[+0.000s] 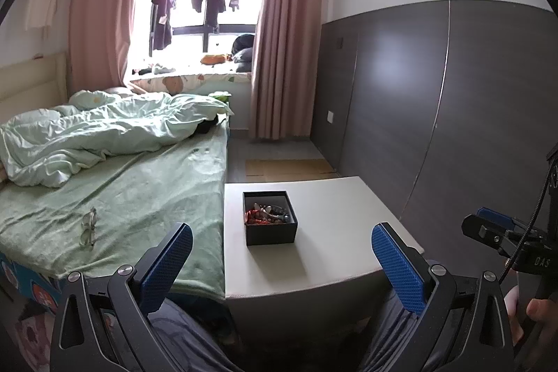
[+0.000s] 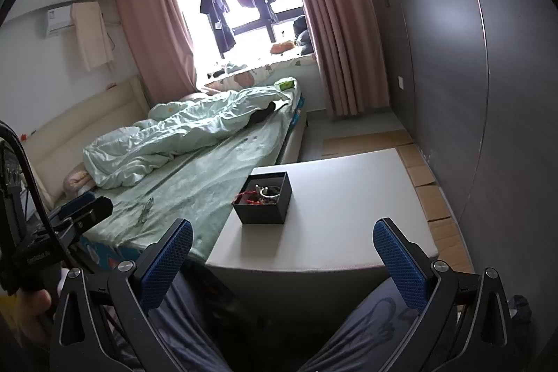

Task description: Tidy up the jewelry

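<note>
A small black open box (image 1: 270, 218) stands on a white table (image 1: 334, 232) and holds a heap of jewelry (image 1: 266, 213), red beads and silver pieces. It also shows in the right wrist view (image 2: 263, 199), jewelry (image 2: 259, 192) inside, on the table (image 2: 341, 204). My left gripper (image 1: 280, 253) is open and empty, held back from the table's near edge. My right gripper (image 2: 282, 250) is open and empty, also short of the table. The right gripper shows at the right edge of the left wrist view (image 1: 495, 232); the left gripper shows at the left of the right wrist view (image 2: 83, 210).
A bed with a green sheet (image 1: 139, 197) and rumpled duvet (image 1: 104, 135) adjoins the table's left side. Eyeglasses (image 1: 89, 227) lie on the sheet. A dark panelled wall (image 1: 453, 110) runs along the right. Cardboard (image 2: 429, 176) covers the floor beyond the table. My legs are below.
</note>
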